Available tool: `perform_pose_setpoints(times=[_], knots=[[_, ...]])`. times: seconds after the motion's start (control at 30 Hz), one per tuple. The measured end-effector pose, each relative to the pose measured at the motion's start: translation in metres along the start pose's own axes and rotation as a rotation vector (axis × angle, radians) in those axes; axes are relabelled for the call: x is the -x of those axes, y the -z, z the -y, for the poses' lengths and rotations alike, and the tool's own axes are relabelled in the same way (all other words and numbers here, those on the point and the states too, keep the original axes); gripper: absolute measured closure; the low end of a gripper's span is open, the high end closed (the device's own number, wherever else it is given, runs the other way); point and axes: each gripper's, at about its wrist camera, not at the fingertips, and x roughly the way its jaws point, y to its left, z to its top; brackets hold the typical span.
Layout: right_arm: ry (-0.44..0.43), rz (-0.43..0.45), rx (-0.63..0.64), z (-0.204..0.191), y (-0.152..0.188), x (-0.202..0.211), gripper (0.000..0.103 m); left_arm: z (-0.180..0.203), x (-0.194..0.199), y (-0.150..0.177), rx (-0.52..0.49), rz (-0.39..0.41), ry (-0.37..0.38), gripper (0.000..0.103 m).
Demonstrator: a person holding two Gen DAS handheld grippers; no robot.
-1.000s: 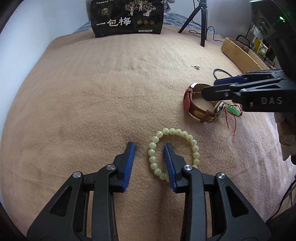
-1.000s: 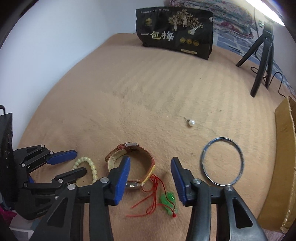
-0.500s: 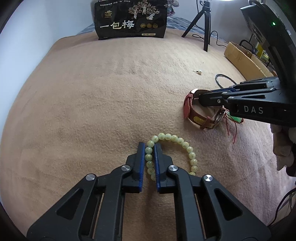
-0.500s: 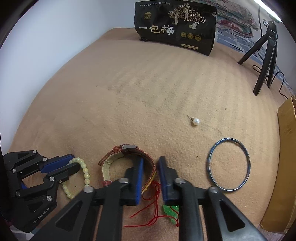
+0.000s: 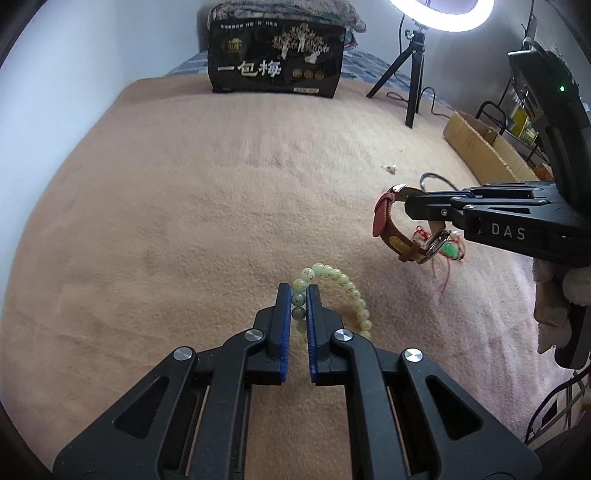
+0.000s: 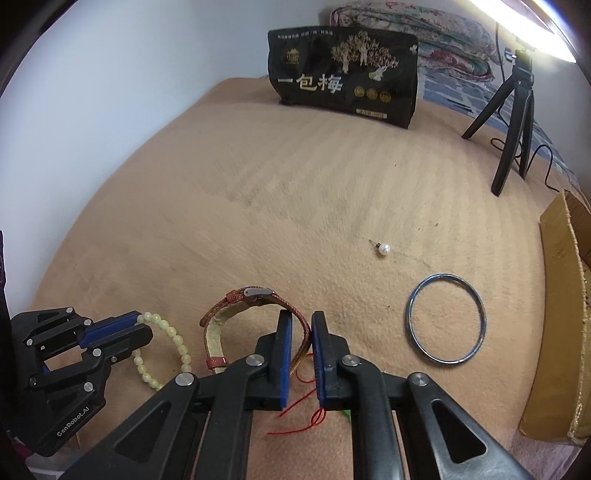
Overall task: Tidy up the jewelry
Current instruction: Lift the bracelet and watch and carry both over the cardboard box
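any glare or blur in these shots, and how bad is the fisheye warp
Left wrist view: ring light blows out white at the top, black bag slightly soft. Right wrist view: a bright streak flares top right, bead bracelet and pearl stud stay sharp. Both views bow the blanket edge and darken at the corners.

— What can't you make out?
— The watch face sits behind the right gripper; the green pendant only peeks out there.
— Anything else?
— The ring light is cut by the top edge, and the pearl stud is too small to read from the left wrist.
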Motion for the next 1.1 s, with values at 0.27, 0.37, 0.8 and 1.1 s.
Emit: perform_pose_setpoints(times=[0.27, 0.37, 0.8, 1.1], knots=[[0.006, 0.057, 0.000, -0.005, 0.003, 0.032, 0.095, 0.008, 0.029, -0.003, -0.026, 0.054, -0.007, 0.098], [0.013, 0.079, 0.003, -0.005, 0.005, 0.045, 0.095, 0.010, 0.040, -0.005, -0.030, 0.073, -0.007, 0.098], [0.040, 0.165, -0.034, 0.016, 0.020, 0.103, 0.095, 0.035, 0.080, -0.015, -0.077, 0.141, 0.020, 0.098], [0.084, 0.230, -0.073, 0.048, 0.032, 0.147, 0.095, 0.066, 0.095, -0.030, -0.115, 0.179, 0.075, 0.098]])
